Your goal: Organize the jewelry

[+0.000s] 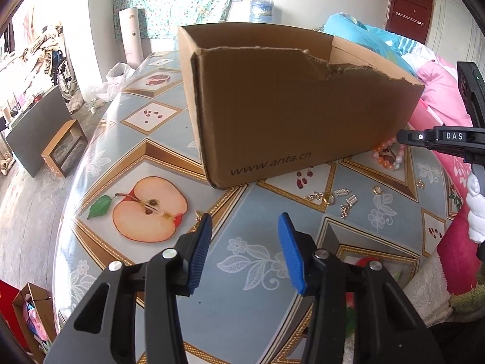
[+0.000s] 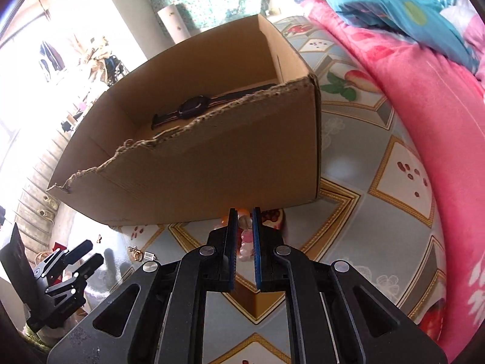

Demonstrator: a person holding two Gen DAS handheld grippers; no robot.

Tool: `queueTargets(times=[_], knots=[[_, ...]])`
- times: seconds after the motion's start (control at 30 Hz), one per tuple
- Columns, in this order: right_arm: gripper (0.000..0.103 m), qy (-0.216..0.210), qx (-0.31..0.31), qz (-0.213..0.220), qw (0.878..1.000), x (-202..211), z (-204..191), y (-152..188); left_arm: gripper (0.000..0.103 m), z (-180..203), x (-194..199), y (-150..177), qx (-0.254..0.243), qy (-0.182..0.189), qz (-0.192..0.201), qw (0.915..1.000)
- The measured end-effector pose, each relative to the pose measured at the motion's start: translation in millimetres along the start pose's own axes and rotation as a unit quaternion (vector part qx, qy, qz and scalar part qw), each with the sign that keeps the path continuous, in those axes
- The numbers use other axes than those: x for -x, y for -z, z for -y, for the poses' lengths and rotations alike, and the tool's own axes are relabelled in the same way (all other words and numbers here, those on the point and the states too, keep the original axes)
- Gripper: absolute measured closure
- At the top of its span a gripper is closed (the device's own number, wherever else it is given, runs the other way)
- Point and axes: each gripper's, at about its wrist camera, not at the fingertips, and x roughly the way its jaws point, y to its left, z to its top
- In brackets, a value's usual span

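Note:
A torn brown cardboard box (image 1: 288, 103) stands on the patterned table; it also shows in the right wrist view (image 2: 212, 163), with a dark wristwatch (image 2: 194, 107) inside. A pink and orange bead bracelet (image 1: 389, 153) lies at the box's right corner. My right gripper (image 2: 245, 215) is closed on the bracelet (image 2: 246, 239), beads showing between its fingers; from the left view it (image 1: 406, 138) sits over the beads. Small silver and gold jewelry pieces (image 1: 333, 197) lie on the table. My left gripper (image 1: 245, 221) is open and empty, hovering before the box.
Pink and blue bedding (image 2: 424, 91) borders the table (image 1: 242, 261) on the right. The table's left edge drops to a floor with a small wooden frame (image 1: 63, 147) and clutter. The left gripper also shows in the right wrist view (image 2: 88, 257).

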Motion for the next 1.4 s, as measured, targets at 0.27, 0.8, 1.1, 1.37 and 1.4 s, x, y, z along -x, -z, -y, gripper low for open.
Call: queueTargets(times=[0.27, 0.8, 1.1, 1.37, 1.4], knots=[[0.089, 0.009, 0.0, 0.008, 1.0, 6, 6, 2, 0.068, -30, -15, -8, 0.032, -0.014, -0.024, 0.9991], [0.088, 0.006, -0.002, 0.022, 1.0, 31, 7, 14, 0.073, 27, -15, -4, -0.018, 0.077, -0.036, 0.9962], [0.067, 0.006, 0.042, 0.056, 0.998, 54, -10, 24, 0.073, 46, -5, -4, -0.042, 0.104, -0.028, 0.9933], [0.065, -0.058, 0.08, -0.015, 0.995, 32, -43, 66, 0.073, 14, -5, 0, -0.01, 0.038, -0.036, 0.9986], [0.065, -0.065, 0.079, -0.027, 0.994, 26, -47, 71, 0.073, 12, -7, 1, -0.006, 0.035, -0.04, 0.9986]])
